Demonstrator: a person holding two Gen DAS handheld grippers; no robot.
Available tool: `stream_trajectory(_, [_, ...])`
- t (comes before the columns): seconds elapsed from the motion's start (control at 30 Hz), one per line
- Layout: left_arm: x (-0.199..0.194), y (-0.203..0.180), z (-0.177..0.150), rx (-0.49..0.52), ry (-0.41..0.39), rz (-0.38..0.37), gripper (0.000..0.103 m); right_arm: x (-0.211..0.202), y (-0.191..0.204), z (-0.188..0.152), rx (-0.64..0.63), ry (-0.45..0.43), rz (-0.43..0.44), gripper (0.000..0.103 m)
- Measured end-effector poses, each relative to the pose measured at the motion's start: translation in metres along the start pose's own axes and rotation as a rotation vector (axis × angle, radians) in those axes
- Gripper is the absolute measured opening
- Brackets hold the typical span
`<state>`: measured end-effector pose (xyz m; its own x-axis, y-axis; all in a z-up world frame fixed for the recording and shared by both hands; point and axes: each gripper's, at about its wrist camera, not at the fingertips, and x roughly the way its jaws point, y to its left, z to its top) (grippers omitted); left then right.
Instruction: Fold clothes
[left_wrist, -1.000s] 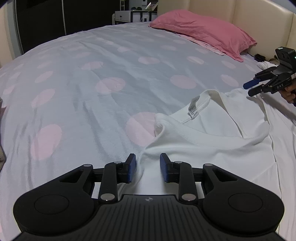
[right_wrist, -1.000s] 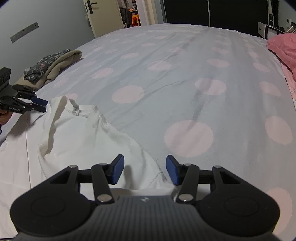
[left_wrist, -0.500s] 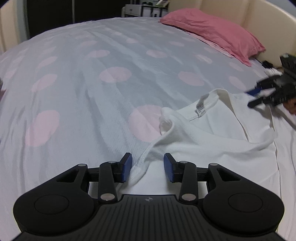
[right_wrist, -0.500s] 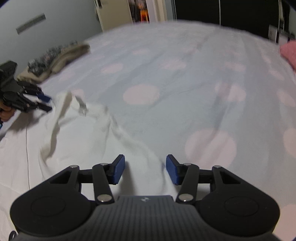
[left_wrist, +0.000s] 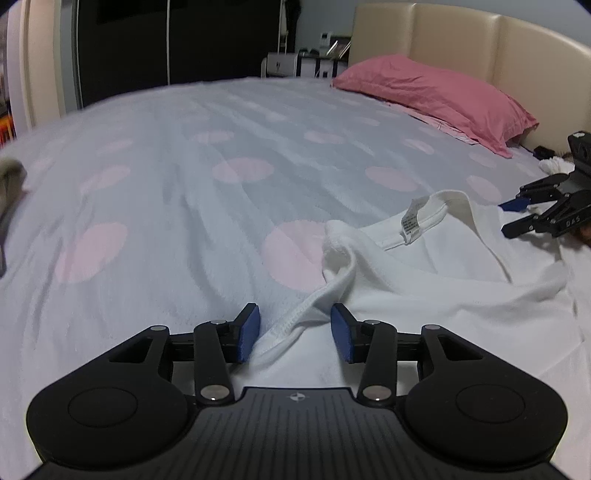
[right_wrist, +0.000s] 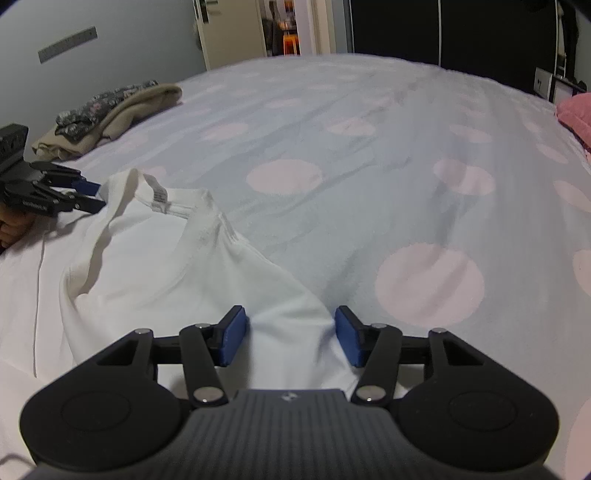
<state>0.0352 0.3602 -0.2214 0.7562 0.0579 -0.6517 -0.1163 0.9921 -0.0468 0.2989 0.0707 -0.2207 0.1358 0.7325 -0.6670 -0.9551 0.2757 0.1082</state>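
Observation:
A white T-shirt (left_wrist: 443, 280) lies crumpled on the bed, its collar and label (left_wrist: 410, 225) turned up. My left gripper (left_wrist: 294, 332) is low over the shirt's near left shoulder. Its jaws are opening, and a hemmed fold of the cloth runs between the blue pads (left_wrist: 248, 332) without being pinched. My right gripper (right_wrist: 291, 334) hovers at the other shoulder of the T-shirt (right_wrist: 166, 266). Its jaws are opening too, with white cloth between them and no grip. Each gripper also shows in the other's view: the right gripper (left_wrist: 517, 214) and the left gripper (right_wrist: 85, 194).
The bedspread (left_wrist: 184, 184) is pale blue with pink dots and stretches far beyond the shirt. A pink pillow (left_wrist: 436, 96) rests against the cream headboard (left_wrist: 480, 48). A pile of other clothes (right_wrist: 110, 110) sits at the bed's far left corner.
Both grippers have sunk closer to the shirt and their jaws have spread wider. The sleeve fold now lies between the left pads.

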Motion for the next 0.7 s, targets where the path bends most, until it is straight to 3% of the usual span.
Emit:
stream_trajectory(0.2, [-0.003,0.0,-0.008,-0.005,-0.058,-0.003,0.041,-0.005,0.003,-0.019,-0.02,-0.115,-0.012,0.06])
stream_trajectory(0.7, [-0.002,0.0,-0.01,-0.005,-0.066,-0.003,0.041,-0.005,0.004,-0.021,-0.03,-0.133,-0.019,0.06])
